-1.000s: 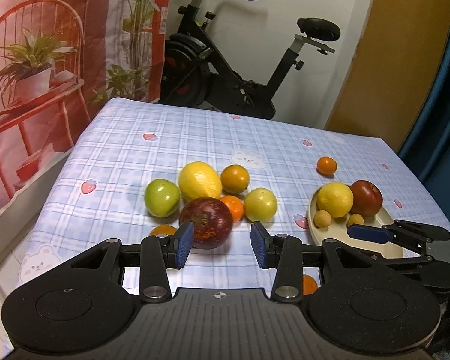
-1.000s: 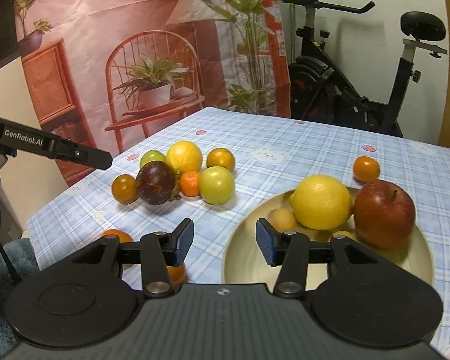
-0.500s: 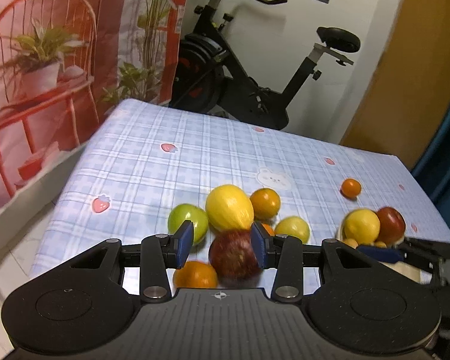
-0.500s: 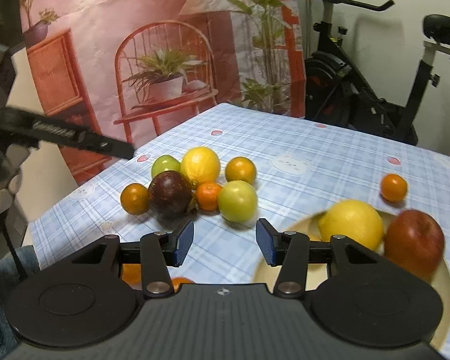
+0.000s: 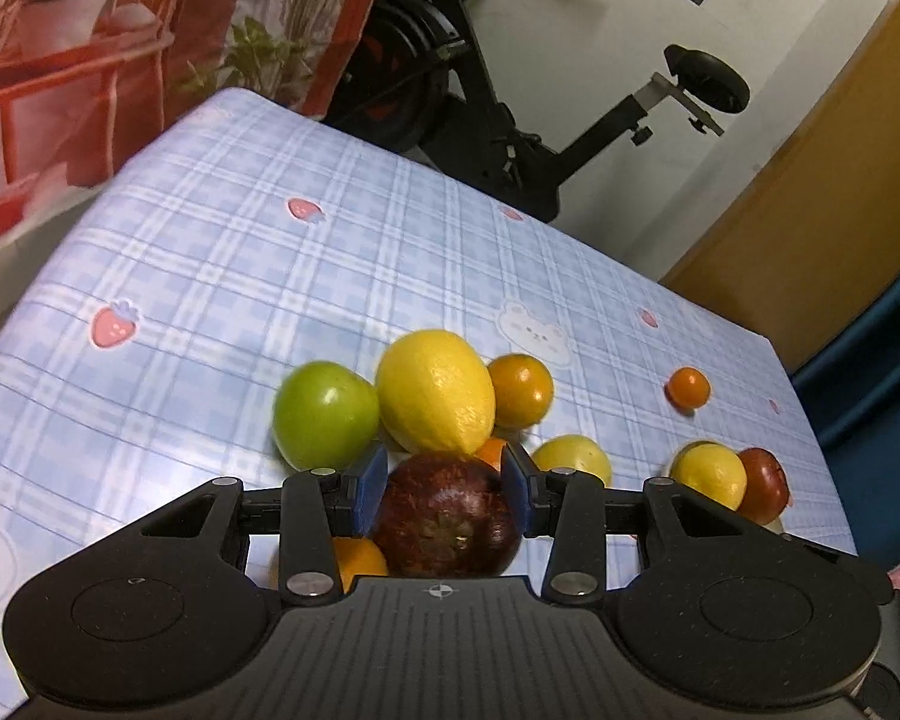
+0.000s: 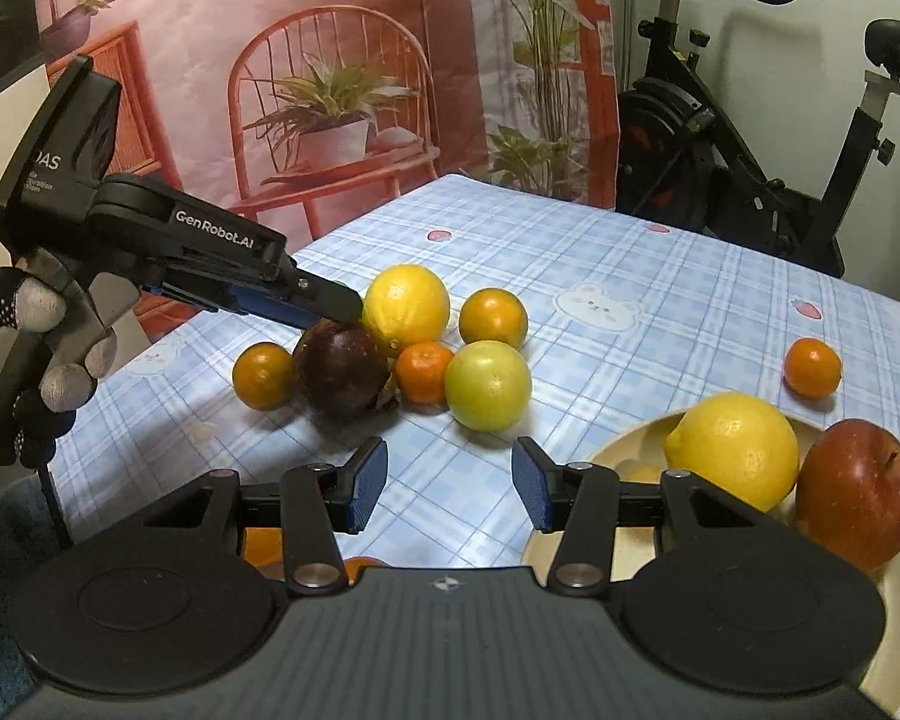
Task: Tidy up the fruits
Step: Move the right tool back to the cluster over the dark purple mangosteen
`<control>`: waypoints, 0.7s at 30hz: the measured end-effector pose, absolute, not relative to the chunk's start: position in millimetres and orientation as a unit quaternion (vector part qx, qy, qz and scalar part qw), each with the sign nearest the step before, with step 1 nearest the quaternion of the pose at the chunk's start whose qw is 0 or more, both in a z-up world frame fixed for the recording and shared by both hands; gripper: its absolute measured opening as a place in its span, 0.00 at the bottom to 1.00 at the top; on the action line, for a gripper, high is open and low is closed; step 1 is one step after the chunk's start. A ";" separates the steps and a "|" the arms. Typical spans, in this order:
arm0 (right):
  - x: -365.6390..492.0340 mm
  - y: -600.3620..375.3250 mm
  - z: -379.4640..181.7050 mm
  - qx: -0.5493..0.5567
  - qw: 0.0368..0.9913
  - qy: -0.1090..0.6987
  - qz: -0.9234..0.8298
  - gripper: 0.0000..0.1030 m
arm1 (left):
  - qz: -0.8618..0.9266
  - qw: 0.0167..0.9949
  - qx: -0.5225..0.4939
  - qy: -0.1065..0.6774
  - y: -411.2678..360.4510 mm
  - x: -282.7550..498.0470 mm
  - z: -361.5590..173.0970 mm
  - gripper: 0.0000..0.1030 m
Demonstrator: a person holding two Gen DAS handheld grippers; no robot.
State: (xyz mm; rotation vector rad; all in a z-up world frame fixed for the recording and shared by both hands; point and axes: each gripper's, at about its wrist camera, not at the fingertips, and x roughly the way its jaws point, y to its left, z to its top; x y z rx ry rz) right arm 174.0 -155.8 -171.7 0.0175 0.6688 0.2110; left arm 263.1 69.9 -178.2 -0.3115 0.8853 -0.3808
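Observation:
A dark purple mangosteen (image 5: pixel 445 517) lies on the tablecloth between the blue pads of my left gripper (image 5: pixel 444 489); the jaws stand around it, still wide, and I cannot tell if they touch it. It also shows in the right wrist view (image 6: pixel 342 373) under the left gripper's fingers (image 6: pixel 306 300). Around it lie a green apple (image 5: pixel 325 414), a lemon (image 5: pixel 435 399), oranges (image 5: pixel 519 390) and a yellow-green apple (image 6: pixel 488 384). My right gripper (image 6: pixel 448 489) is open and empty, hovering left of a cream plate (image 6: pixel 894 654) holding a lemon (image 6: pixel 732 450) and a red apple (image 6: pixel 857 486).
A small orange (image 6: pixel 812 367) lies alone beyond the plate. More oranges (image 6: pixel 261 543) sit near the table's near edge under the right gripper. An exercise bike (image 6: pixel 750 120) stands behind the table, and a printed backdrop (image 6: pixel 270 60) hangs to the left.
My left gripper has moved forward and down so its open jaws now straddle the mangosteen. My right gripper has drifted left, away from the plate.

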 end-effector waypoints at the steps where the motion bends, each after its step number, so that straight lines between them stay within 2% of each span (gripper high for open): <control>1: 174.0 -155.2 -171.8 0.007 0.939 0.328 0.104 0.48 | -0.183 0.875 -0.146 0.424 69.0 262.0 -177.7 0.43; 21: 170.6 -145.4 -170.1 -0.001 0.935 0.333 0.121 0.48 | -0.234 0.854 -0.131 0.445 55.8 229.0 -180.8 0.43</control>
